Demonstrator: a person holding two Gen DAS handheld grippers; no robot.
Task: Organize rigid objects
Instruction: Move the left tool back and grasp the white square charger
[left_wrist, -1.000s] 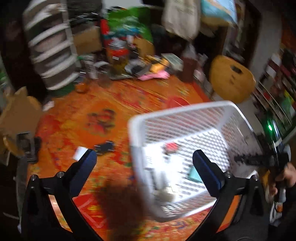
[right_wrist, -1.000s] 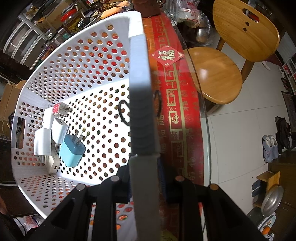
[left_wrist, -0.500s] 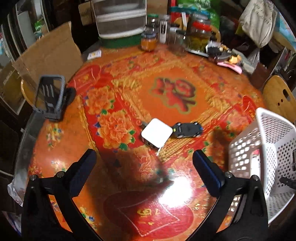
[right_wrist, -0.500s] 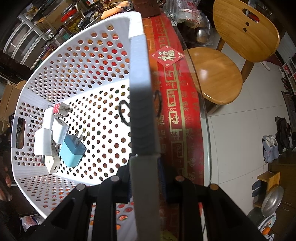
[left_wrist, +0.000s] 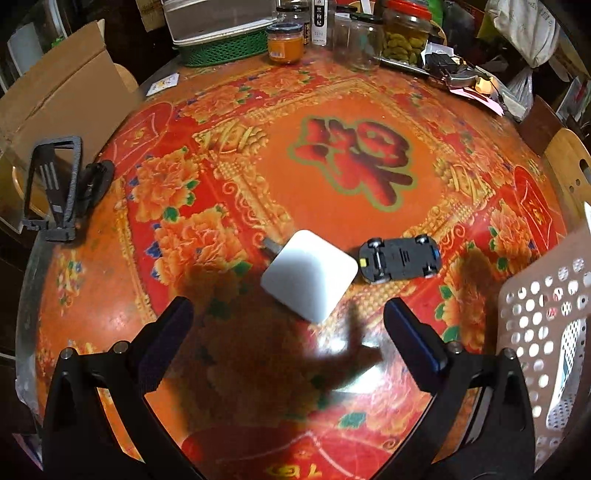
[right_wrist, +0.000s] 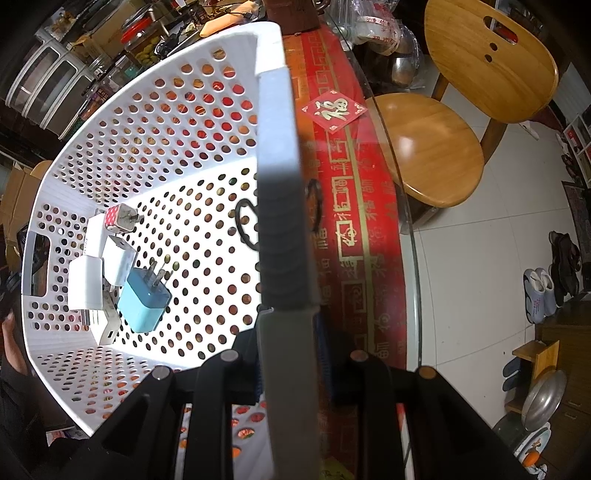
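Red floral tablecloth (left_wrist: 369, 122) bears a white square charger (left_wrist: 309, 275); left gripper (left_wrist: 288, 321) gapes above, right gripper (right_wrist: 288, 332) clamps the white perforated plastic basket (right_wrist: 155, 122) rim.

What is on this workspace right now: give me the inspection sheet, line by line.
Surface: round table under a red-orange floral cloth.
Job's things: white charger and upside-down black toy car lie side by side on the cloth; white perforated basket holds a blue charger, a red-patterned plug and several white adapters.
Clutter: jars, green basket, black phone stand, cardboard box.
Grippers: left gripper open, above the cloth short of the white charger; right gripper shut on the basket's rim.
Cables: nothing seen.
Surroundings: wooden chair, tiled floor, shoes.
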